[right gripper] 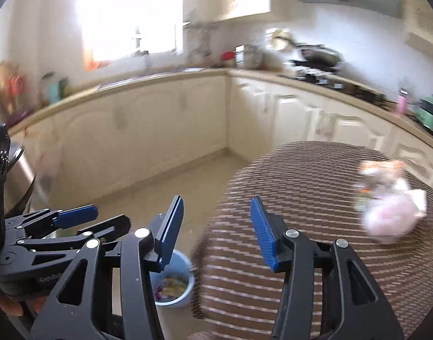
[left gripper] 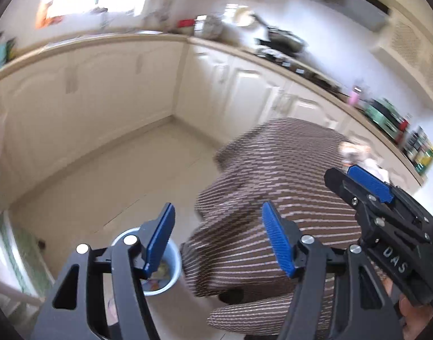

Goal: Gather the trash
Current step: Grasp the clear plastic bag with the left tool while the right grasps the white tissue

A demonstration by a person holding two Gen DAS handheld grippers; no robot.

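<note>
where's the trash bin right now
The light blue bin stands on the floor just left of the striped-cloth table, low in both wrist views behind each gripper's left finger. It already holds colourful scraps.

Left wrist view: looking steeply down past striped table (left gripper: 273,170), bin (left gripper: 171,257) lower left.
Right wrist view: facing likewise, slightly higher.
Shared: table (right gripper: 315,184), bin (right gripper: 185,280), corner cabinets (right gripper: 188,119).
</note>
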